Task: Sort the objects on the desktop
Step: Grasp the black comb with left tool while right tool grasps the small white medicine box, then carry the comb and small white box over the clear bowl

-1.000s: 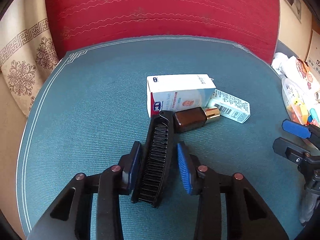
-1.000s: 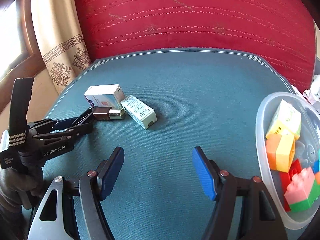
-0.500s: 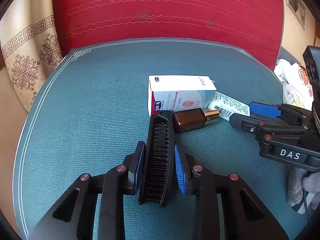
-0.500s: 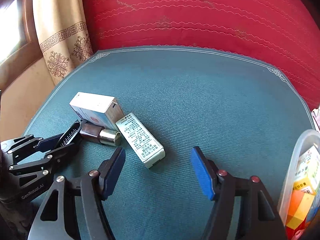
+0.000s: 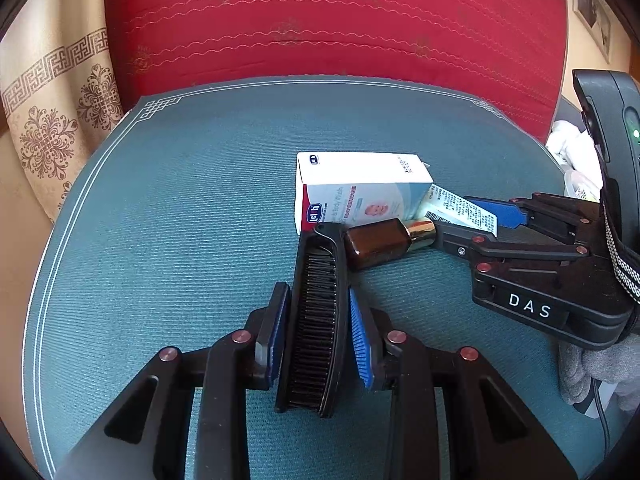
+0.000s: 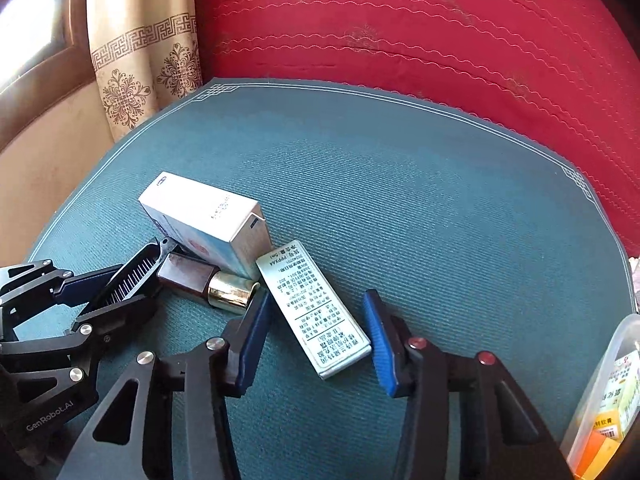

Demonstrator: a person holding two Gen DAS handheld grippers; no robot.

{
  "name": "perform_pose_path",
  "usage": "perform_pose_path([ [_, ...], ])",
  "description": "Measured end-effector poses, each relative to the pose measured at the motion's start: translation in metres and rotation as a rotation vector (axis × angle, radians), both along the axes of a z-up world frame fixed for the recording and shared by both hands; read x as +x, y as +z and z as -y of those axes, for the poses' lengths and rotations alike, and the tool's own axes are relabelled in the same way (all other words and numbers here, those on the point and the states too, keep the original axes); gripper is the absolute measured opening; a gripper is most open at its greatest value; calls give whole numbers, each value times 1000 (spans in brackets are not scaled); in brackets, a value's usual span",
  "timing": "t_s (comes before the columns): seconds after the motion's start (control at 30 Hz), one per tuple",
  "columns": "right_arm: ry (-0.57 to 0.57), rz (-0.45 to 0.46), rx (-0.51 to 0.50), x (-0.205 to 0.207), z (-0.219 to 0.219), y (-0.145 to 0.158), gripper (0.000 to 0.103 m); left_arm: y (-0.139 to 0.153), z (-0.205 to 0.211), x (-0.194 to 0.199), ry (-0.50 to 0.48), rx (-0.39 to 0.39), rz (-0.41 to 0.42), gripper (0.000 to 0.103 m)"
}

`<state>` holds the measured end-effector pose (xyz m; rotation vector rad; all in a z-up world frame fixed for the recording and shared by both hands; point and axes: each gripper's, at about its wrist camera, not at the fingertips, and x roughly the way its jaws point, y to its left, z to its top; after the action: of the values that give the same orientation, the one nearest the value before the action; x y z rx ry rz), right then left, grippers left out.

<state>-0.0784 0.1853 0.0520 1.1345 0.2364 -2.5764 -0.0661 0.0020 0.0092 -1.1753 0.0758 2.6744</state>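
Note:
My left gripper (image 5: pixel 316 300) is shut on a black comb (image 5: pixel 316 328) that stands on edge on the teal mat (image 5: pixel 160 220). The comb's tip touches a brown bottle with a gold cap (image 5: pixel 380 240), which lies against a white box with a baby picture (image 5: pixel 360 184). My right gripper (image 6: pixel 316 300) straddles a small pale box with printed text (image 6: pixel 316 312). Its jaws are closing, with slim gaps still showing at the pads. In the left wrist view the right gripper (image 5: pixel 468 224) reaches in from the right, around the small box (image 5: pixel 456 206).
A clear plastic container (image 6: pixel 600 380) with coloured packets stands at the mat's right edge. A red cushion (image 6: pixel 400 40) backs the mat, and a patterned curtain (image 6: pixel 144 60) hangs at the left. The left gripper (image 6: pixel 108 296) and the comb (image 6: pixel 132 276) sit close beside the bottle (image 6: pixel 200 280).
My right gripper moved left from beside the container to the small box, and its jaws narrowed around it. The left pads closed fully onto the comb and stayed in place.

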Motion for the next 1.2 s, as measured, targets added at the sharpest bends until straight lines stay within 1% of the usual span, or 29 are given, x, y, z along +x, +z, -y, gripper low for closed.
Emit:
perform_pose_path([
  [0.1,-6,-13,22,2,3,0,43,0,-2,2,-1,-5,-1,33],
  [0.17,-28,-20,36,4,3,0,35,0,-1,3,-1,2,-1,33],
  [0.27,-54,-17,22,12,-1,-1,28,1,1,5,-1,18,-2,32],
  [0.33,-73,-12,4,18,-5,-1,27,1,0,8,3,23,-6,30],
  [0.47,-99,6,-33,32,-19,-2,27,2,-2,13,13,8,-20,30],
  [0.6,-111,28,-81,49,-32,1,27,2,-6,23,15,13,-20,30],
  [0.77,-128,14,-123,72,-46,11,27,4,-15,43,10,37,-23,30],
  [0.97,-142,-2,-179,96,-61,22,27,10,-36,71,-41,63,-23,30],
  [1.1,-156,-13,-223,107,-73,29,27,20,-54,87,-86,59,-44,30],
  [1.2,-169,-26,-239,113,-79,33,27,27,-66,91,-120,50,-58,30],
])
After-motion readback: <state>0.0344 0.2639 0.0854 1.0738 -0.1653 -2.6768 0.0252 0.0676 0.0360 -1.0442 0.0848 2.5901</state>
